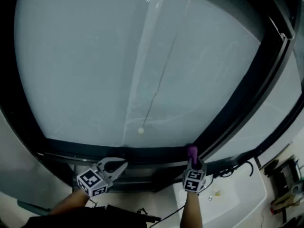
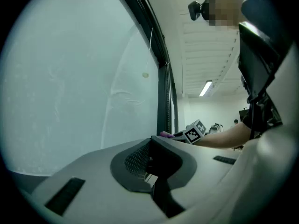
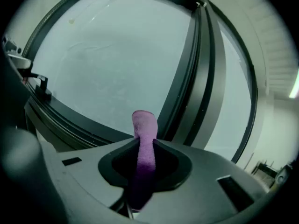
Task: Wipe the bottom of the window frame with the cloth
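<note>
Notes, cloth vs. tongs:

- Your right gripper (image 1: 192, 161) was clamped on the purple cloth (image 1: 192, 151). In the right gripper view the cloth (image 3: 144, 139) ran up betw. the two jaws of the gripper (image 3: 144, 167), and its rounded end stuck out past the tips.
- The cloth end sat at the bottom rail of the window frame (image 1: 142, 153), just beside the corner where the dark upright post (image 1: 247, 94) meets the rail. Contact w/ the rail could not be confirmed. Same rail (image 3: 70, 113) and post (image 3: 191, 87) showed behind the cloth in the right gripper view.
- Your left gripper (image 1: 116, 165) was held low by the same rail, well left of the cloth, jaws apart w/ nothing betw. them. In its own view the gripper (image 2: 152, 161) pointed along the glass, and the cloth tip (image 2: 166, 134) showed far ahead.
- A cord bead (image 1: 140, 131) hung in front of the glass (image 1: 95, 70), above the rail and betw. the grippers.
</note>
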### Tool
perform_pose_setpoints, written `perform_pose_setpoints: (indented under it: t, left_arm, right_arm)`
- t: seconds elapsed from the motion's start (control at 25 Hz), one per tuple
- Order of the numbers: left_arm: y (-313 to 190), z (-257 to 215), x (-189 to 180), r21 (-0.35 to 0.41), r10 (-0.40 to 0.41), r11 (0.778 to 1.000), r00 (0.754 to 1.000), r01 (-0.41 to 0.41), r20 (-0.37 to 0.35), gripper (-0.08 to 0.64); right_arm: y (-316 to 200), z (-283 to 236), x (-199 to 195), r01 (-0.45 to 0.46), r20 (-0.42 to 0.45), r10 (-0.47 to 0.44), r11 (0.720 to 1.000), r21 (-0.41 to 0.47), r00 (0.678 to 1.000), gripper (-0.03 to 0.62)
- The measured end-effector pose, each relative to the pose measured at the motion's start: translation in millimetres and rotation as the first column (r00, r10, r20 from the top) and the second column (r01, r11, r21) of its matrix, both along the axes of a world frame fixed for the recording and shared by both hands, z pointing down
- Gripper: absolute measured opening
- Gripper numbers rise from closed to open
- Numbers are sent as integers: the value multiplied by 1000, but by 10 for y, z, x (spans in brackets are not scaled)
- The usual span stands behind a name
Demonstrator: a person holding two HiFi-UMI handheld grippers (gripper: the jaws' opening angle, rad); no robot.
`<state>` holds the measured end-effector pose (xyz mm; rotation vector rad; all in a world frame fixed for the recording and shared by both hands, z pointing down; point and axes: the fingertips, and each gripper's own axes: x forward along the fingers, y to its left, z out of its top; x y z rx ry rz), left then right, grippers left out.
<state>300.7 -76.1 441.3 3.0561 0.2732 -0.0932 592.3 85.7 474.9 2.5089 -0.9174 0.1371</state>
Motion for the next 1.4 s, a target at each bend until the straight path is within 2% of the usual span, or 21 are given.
perform_pose_setpoints:
  t: [0.16,0.48,0.68,0.84,1.0,1.12,1.4]
  left_arm:
    - [-83,-25,-100,14,-5,1000,1000,5,10,2]
    - [-100,-34,-82,4,-21,1000,1000,21,-21,2]
    - [-119,-8,-84,-2,-38,999,999,38,-22,2]
    - [-125,-10,-85,-8,-49,999,998,49,-26,2]
    - [-122,-11,-89,-10,-54,999,998,53,-32,2]
    - [-116,-21,-90,-15,-53,999,998,53,-33,2]
    - [-115,-29,-83,-11,-48,999,998,48,-31,2]
  right_arm:
    - [-129,289,137,-77,20,81,989,-129,997,75]
    - [-235,311,305,-114,9,118,973,-202,993,75]
    - [-270,328,292,-77,19,85,961,-264,996,75]
    - [-325,324,181,-12,23,20,953,-304,1000,75]
    - [-407,383,29,77,68,-60,953,-293,996,75]
    - [-504,391,-99,127,85,-105,943,-309,991,75]
    - [-620,385,-268,166,96,-142,929,-331,985,75]
